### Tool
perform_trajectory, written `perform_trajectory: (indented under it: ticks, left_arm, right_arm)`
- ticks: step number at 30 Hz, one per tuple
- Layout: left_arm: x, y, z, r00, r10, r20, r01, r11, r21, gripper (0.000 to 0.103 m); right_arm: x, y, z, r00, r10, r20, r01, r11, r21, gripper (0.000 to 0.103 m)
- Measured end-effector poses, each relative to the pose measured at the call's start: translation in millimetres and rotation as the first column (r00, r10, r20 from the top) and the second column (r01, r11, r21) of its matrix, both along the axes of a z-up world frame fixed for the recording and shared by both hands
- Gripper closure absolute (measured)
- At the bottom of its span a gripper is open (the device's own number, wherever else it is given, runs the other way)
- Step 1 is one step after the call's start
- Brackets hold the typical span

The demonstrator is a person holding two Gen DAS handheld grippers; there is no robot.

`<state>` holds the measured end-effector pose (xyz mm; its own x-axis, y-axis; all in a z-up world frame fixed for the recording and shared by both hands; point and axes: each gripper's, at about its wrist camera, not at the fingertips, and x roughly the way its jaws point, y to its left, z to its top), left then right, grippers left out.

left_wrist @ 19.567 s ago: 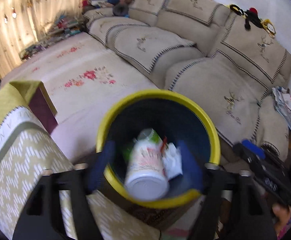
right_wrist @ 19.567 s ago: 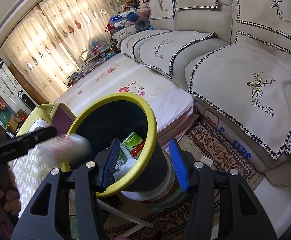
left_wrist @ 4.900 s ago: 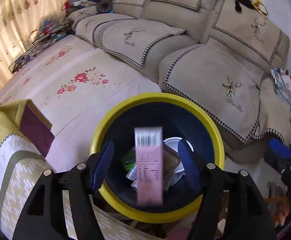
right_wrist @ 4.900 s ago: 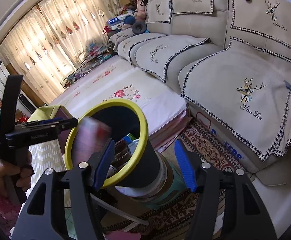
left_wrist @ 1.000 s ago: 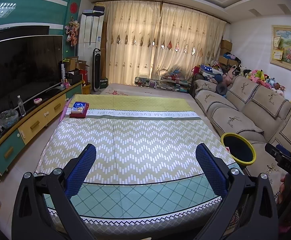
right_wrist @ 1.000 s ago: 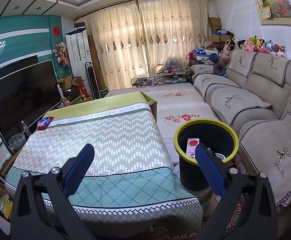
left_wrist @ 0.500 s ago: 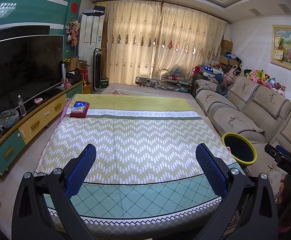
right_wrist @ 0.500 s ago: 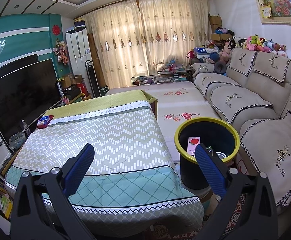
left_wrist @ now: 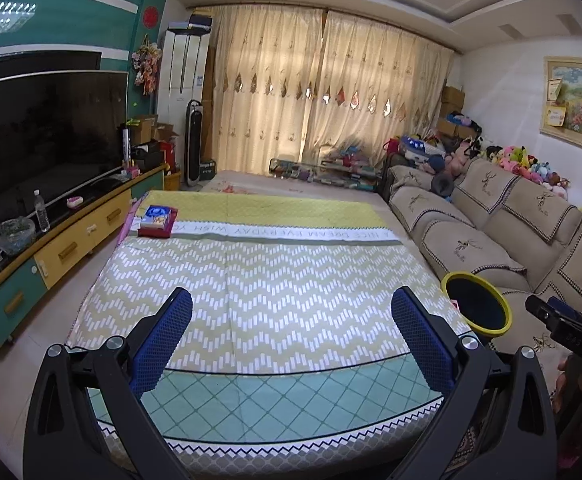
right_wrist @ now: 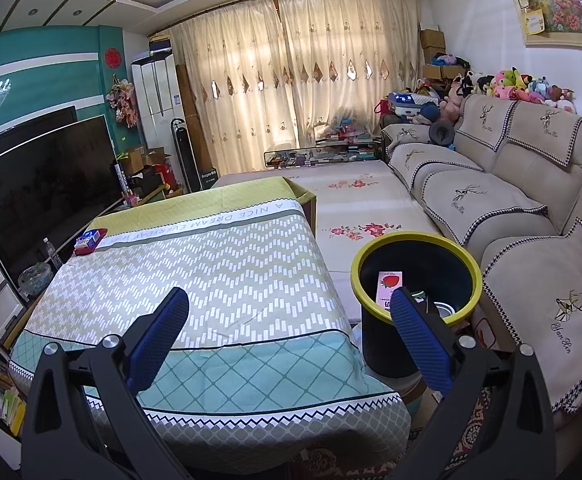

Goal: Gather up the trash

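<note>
Your left gripper (left_wrist: 291, 336) hangs wide open and empty over the tablecloth (left_wrist: 259, 280); the yellow-rimmed bin (left_wrist: 477, 310) stands just beside the cloth's right edge.

Curtained lounge (left_wrist: 331, 92) (beige sofa (right_wrist: 491, 200))

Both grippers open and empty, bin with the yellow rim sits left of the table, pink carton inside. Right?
Wrong side: the bin stands right of the table, by the sofa, per the right wrist view. Left gripper and right gripper are open and empty; pink carton is inside.
</note>
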<state>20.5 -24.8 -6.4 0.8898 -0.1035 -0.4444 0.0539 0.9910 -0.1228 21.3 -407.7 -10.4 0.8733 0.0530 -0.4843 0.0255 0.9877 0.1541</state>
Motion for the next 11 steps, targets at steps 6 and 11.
perform_trajectory:
  ticks: [6,11]
  left_arm:
    - [19.4,2.9,-7.6,0.997,0.006,-0.072,-0.005,1.000,0.003,0.005]
    - [70.9,17.1,-28.1,0.991,0.050,-0.125,-0.044,0.998,0.052,0.005]
  right_arm:
    - [9.1,3.1,-7.3,1.000,0.017,-0.011,-0.017,1.000,0.009,0.007]
    - [55.2,17.4,-19.5,0.996,0.059,-0.073,-0.060,0.998,-0.010,0.007]
